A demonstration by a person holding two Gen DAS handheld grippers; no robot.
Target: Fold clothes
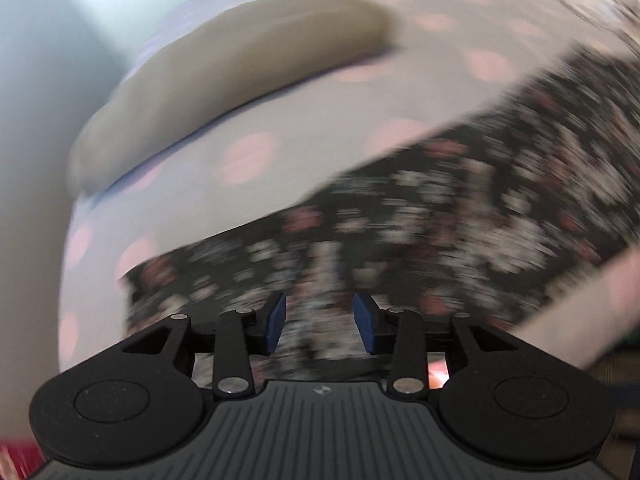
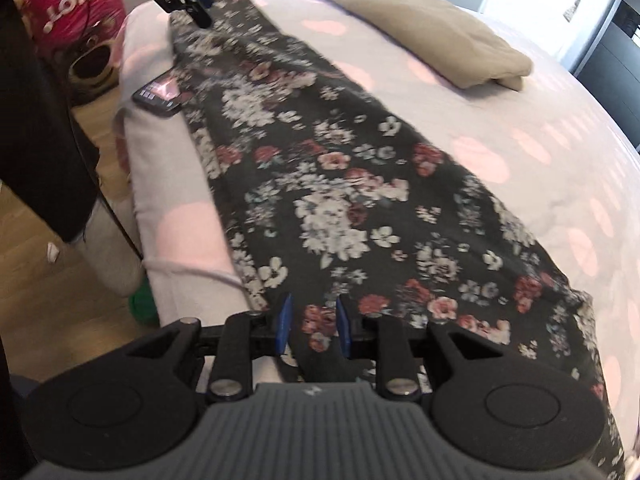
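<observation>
Two garments lie on a bed (image 2: 500, 140) covered by a pale sheet with pink dots. One, a beige garment (image 2: 420, 28), is already folded into a neat bundle at the far side of the bed. Nearer than that bundle, a dark floral garment (image 2: 340, 200) lies stretched out in a long strip along the bed's near edge, apparently folded lengthwise but not yet folded end to end. Beside it at the bed's edge rests a phone (image 2: 160, 96). The right hand-held gripper (image 2: 311, 330) hovers over the strip's near end, jaws partly parted, floral cloth showing between them but no firm pinch visible. The left hand-held gripper (image 1: 320, 322) is over the strip's far end, jaws also partly parted and gripping nothing; its own view is motion-blurred.
</observation>
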